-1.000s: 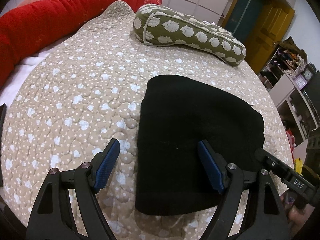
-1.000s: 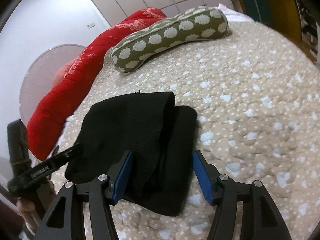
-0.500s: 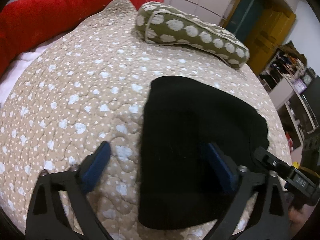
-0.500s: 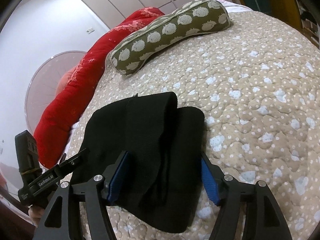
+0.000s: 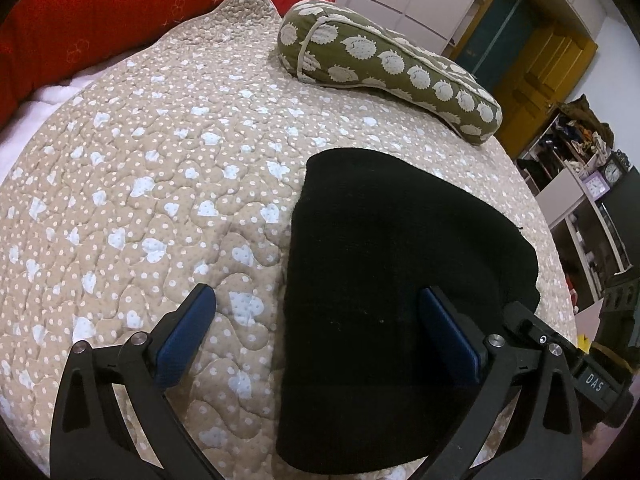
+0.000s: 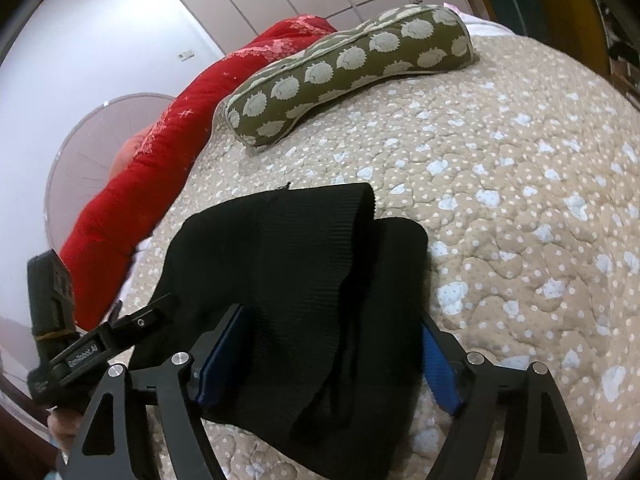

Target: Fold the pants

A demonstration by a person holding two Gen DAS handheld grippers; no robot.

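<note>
Evidently the fold is complete: black pants (image 5: pixel 400 280) lie bundled on the quilted bed (image 5: pixel 160 200). Left gripper (image 5: pixel 316 336) jaws apart; right gripper (image 6: pixel 328 356) jaws opening, pads clear of cloth. Next: withdraw both.

Both my grippers angled downward, jaws apart.
My left gripper (image 5: pixel 316 312) stands spread wide, its blue pads (image 5: pixel 182 340) pressing on nothing. My right gripper (image 6: pixel 328 352) is opening its jaws, blue pads (image 6: pixel 438 368) clear on either side, gripping nothing.
</note>
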